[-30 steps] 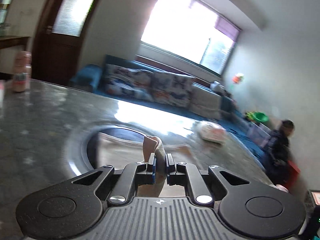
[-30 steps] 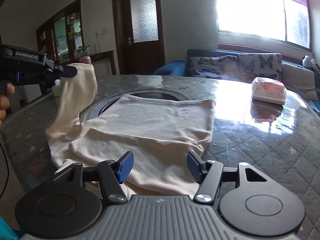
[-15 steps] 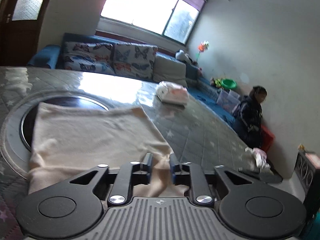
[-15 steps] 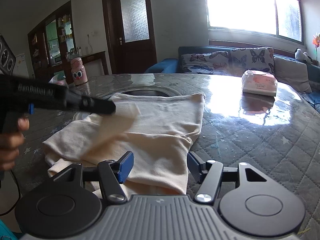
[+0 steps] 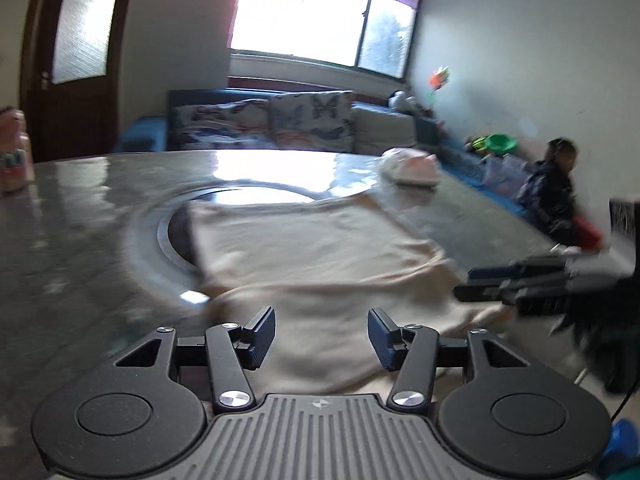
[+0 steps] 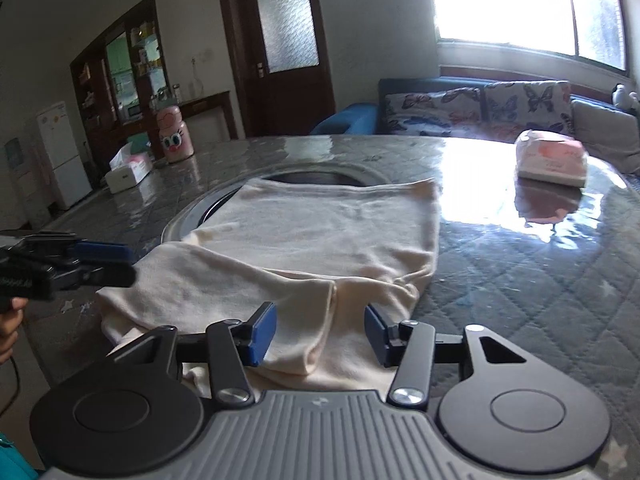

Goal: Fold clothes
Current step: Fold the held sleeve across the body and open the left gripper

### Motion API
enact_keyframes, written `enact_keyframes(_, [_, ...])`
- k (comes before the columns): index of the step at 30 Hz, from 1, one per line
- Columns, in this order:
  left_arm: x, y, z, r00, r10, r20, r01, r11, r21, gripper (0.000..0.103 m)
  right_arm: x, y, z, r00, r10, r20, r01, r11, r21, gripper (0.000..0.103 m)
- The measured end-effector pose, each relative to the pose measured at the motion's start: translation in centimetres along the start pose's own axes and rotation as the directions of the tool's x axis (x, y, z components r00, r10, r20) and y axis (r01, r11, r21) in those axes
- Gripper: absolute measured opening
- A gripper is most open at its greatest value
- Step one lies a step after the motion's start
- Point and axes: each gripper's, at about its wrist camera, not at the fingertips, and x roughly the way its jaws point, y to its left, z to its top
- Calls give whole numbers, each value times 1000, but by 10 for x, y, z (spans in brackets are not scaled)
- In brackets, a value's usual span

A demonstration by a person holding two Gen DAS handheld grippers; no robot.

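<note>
On the tabletop (image 6: 540, 280), near edge, cream garment (image 6: 320, 240) lies flat, left flap folded inward. Left tool (image 5: 321, 334), clamped on that flap half a second ago, now gapes wide, empty; right tool (image 6: 320, 332) likewise wide. Judged: one fold laid, more remain.

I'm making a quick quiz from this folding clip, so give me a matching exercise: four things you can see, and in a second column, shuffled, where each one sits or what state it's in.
Things:
1. cream garment
2. tissue pack
3. pink bottle
4. right gripper

Places or states:
A. far left side of the table
B. open, holding nothing
C. spread over the table's round inset
D. far right side of the table, near the sofa

Pairs: 1-C, 2-D, 3-A, 4-B
</note>
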Motion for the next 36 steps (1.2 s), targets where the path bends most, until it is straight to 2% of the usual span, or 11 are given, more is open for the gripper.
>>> enact_keyframes(4, [-7, 11, -15, 999, 49, -23, -49, 998, 25, 58, 16, 1, 5, 999, 20, -36, -20, 1000, 0, 43])
enact_keyframes(12, [-3, 11, -34, 994, 100, -50, -95, 991, 92, 55, 32, 7, 8, 997, 7, -77, -9, 1000, -24, 26])
enact_keyframes(15, [0, 9, -35, 993, 107, -42, -102, 989, 104, 43, 34, 8, 9, 997, -1, -73, -1, 1000, -24, 13])
enact_keyframes(16, [0, 8, -36, 993, 108, -40, -103, 988, 114, 42, 33, 9, 9, 997, -5, -71, 3, 1000, -26, 13])
enact_keyframes(18, [1, 4, -38, 993, 115, -38, -108, 984, 140, 28, 32, 11, 11, 998, -13, -66, 10, 999, -38, 8])
enact_keyframes(20, [3, 1, -39, 992, 123, -41, -115, 980, 160, 21, 28, 14, 13, 999, -23, -49, 20, 998, -58, 7])
enact_keyframes(21, [4, 0, -39, 991, 127, -41, -119, 979, 164, 13, 25, 15, 15, 999, -28, -38, 25, 998, -65, 7])
enact_keyframes(24, [4, -2, -39, 988, 153, -37, -144, 973, 179, 6, 11, 21, 24, 998, -56, 8, 56, 993, -101, 6])
enact_keyframes(28, [1, -6, -39, 986, 162, -24, -153, 966, 210, 5, 3, 21, 30, 994, -102, 33, 105, 988, -113, 6])
enact_keyframes(32, [2, -8, -41, 988, 148, -37, -136, 964, 231, 5, 21, 12, 19, 992, -127, -28, 124, 988, -87, 7])
enact_keyframes(36, [-3, -2, -40, 992, 110, -66, -93, 971, 221, 10, 21, 11, 16, 990, -141, -29, 138, 986, -98, 10])
